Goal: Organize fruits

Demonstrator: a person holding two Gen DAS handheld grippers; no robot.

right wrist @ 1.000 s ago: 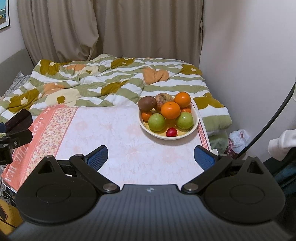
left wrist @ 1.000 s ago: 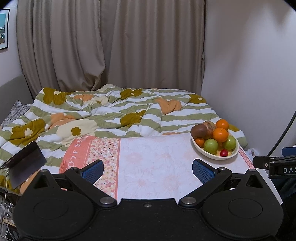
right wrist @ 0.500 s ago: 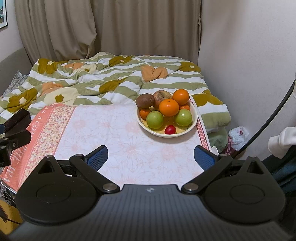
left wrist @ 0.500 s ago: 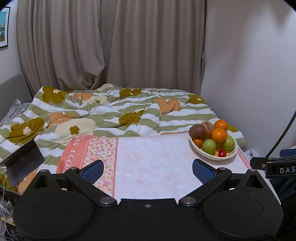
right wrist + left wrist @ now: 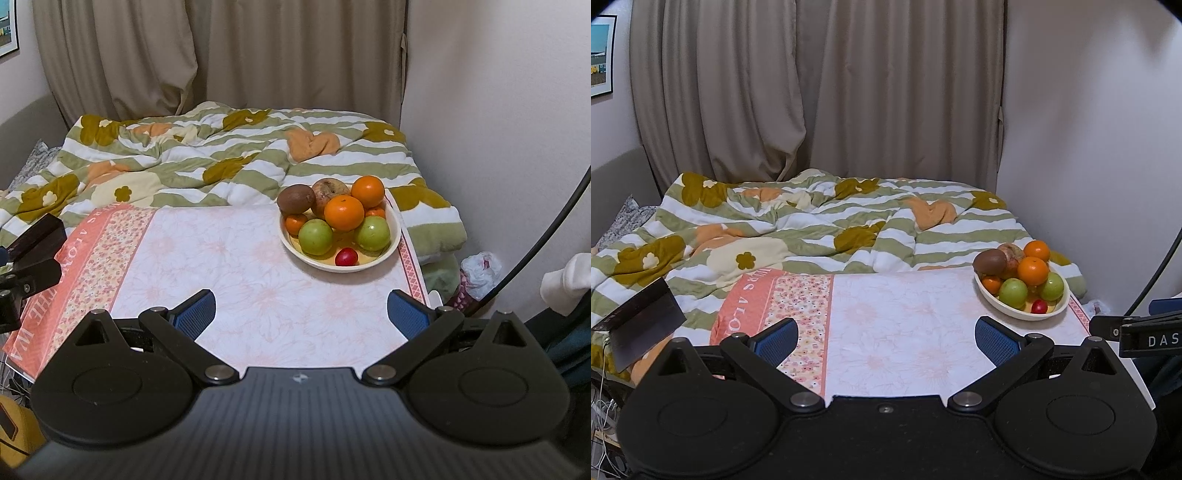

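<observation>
From the left wrist view, the left gripper (image 5: 884,338) hangs above the near edge of the tabletop (image 5: 905,332), its jaws spread wide with nothing between the blue pads (image 5: 775,338). The tabletop wears a pale floral cloth with a coral band at about nine o'clock. The fruit bowl (image 5: 1021,312), cream and shallow, sits at about two o'clock near the far right corner. It holds a brown kiwi (image 5: 989,261), a mottled brownish fruit (image 5: 1012,254) behind it, two large oranges (image 5: 1033,270), a small orange (image 5: 991,284), two green apples (image 5: 1013,292) and a small red fruit (image 5: 1039,306) at the near rim. A black part marked "DAS" (image 5: 1145,332) reaches in at three o'clock. Behind the tabletop lies a bed with a striped flower quilt (image 5: 812,229), and curtains (image 5: 812,92) hang at twelve o'clock.

From the right wrist view, the right gripper (image 5: 301,312) also floats over the near edge, jaws wide apart and empty. The fruit bowl (image 5: 395,221) lies at about one o'clock, well apart from the pads. The kiwi (image 5: 295,198) sits at the bowl's far left, the mottled fruit (image 5: 328,190) beside it, one orange (image 5: 343,213) on top at the centre, the apples (image 5: 316,237) flanking it in front, and the red fruit (image 5: 346,257) alone at six o'clock of the bowl. A black clamp-like part (image 5: 33,254) juts in at nine o'clock. A white sleeve (image 5: 567,277) shows at three o'clock.
</observation>
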